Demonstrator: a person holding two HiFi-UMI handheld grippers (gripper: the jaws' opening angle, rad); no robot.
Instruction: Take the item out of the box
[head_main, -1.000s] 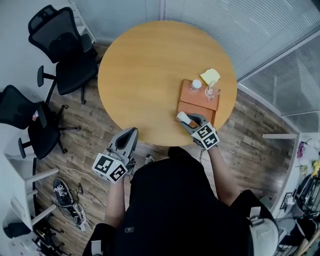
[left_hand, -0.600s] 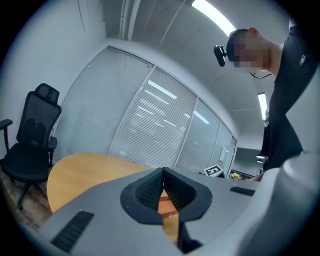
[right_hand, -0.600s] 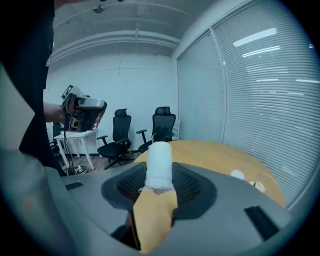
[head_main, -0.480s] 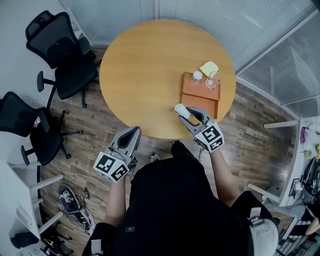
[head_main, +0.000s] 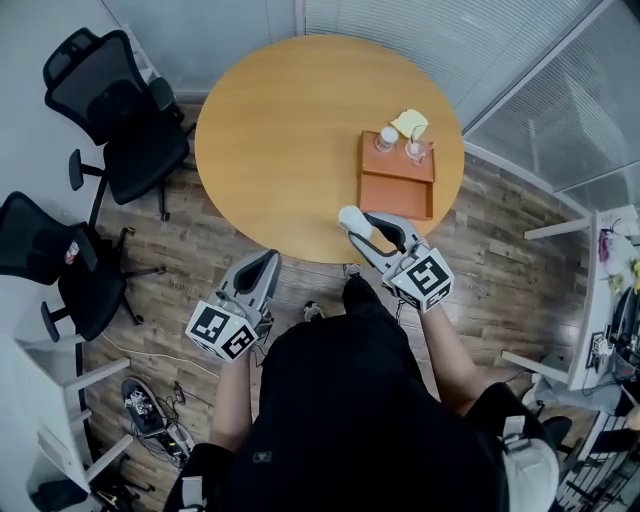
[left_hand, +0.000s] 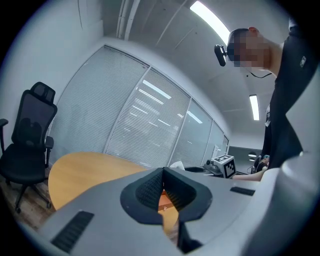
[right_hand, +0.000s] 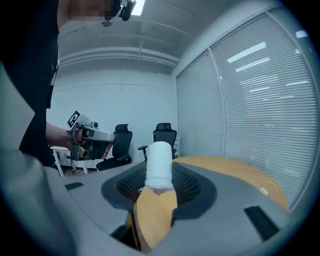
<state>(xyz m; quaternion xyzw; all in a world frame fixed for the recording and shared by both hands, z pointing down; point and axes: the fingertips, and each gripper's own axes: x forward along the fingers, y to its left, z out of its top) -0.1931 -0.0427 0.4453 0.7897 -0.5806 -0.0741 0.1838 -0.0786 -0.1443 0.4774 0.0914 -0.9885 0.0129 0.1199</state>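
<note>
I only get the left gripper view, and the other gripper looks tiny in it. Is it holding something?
Observer: Yes. The right gripper is shut on a white roll that stands upright between its jaws.
Operator: Is the roll out of the box?
Observer: Yes. In the head view it is clear of the orange box, over the table near its front edge.
Operator: Is the box empty?
Observer: No. A white-capped bottle and a small clear container stand at its far end.
</note>
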